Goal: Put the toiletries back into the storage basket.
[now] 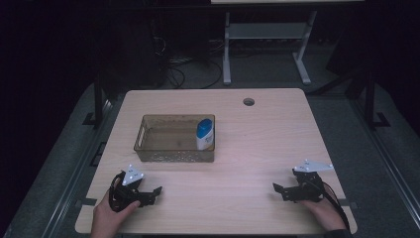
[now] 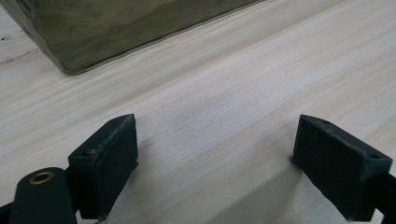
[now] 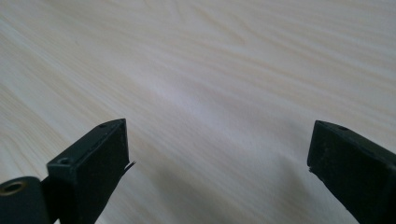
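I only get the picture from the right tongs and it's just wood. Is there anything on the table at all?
Observer: Yes. A see-through brown bin sits on the table, on the left half.
Operator: Is something inside it?
Observer: A white bottle with a blue cap stands upright in the bin's right end.
Operator: Where are my right tongs then?
Observer: Down by the near right edge, far from the bin, open with nothing between them.
Operator: And the other ones?
Observer: The left tongs lie near the left front edge, open and empty too, just in front of the bin's near wall.
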The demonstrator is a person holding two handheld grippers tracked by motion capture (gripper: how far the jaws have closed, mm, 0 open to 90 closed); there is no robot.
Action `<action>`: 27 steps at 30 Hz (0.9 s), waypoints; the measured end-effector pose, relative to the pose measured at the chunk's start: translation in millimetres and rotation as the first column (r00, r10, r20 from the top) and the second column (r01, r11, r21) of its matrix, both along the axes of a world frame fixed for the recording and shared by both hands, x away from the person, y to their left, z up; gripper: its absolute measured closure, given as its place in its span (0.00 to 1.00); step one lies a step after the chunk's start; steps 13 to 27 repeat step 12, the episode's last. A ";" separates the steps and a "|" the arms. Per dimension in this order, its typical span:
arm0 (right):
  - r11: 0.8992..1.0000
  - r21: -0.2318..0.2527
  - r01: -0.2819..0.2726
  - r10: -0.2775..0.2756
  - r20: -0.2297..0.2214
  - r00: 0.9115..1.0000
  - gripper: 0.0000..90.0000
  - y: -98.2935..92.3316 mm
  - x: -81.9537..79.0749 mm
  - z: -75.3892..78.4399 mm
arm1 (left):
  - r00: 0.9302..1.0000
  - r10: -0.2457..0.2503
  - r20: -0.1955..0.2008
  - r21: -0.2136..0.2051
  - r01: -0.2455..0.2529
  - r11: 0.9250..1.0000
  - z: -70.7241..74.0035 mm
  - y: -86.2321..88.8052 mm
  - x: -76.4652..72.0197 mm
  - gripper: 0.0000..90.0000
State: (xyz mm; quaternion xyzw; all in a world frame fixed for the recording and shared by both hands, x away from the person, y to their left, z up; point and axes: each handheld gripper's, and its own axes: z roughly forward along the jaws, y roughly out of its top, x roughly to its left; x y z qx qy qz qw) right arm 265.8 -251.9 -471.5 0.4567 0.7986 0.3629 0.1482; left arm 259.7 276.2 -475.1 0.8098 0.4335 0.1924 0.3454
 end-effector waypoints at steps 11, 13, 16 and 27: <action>0.997 -0.069 0.017 -0.016 0.015 1.000 0.01 -2.1 -4.8 -11.1 | 1.000 0.000 0.000 0.000 0.000 1.000 0.0 0.0 0.0 0.14; 0.997 -0.069 0.017 -0.016 0.015 1.000 0.01 -2.1 -4.8 -11.1 | 1.000 0.000 0.000 0.000 0.000 1.000 0.0 0.0 0.0 0.14; 0.997 -0.069 0.017 -0.016 0.015 1.000 0.01 -2.1 -4.8 -11.1 | 1.000 0.000 0.000 0.000 0.000 1.000 0.0 0.0 0.0 0.14; 0.997 -0.069 0.017 -0.016 0.015 1.000 0.01 -2.1 -4.8 -11.1 | 1.000 0.000 0.000 0.000 0.000 1.000 0.0 0.0 0.0 0.14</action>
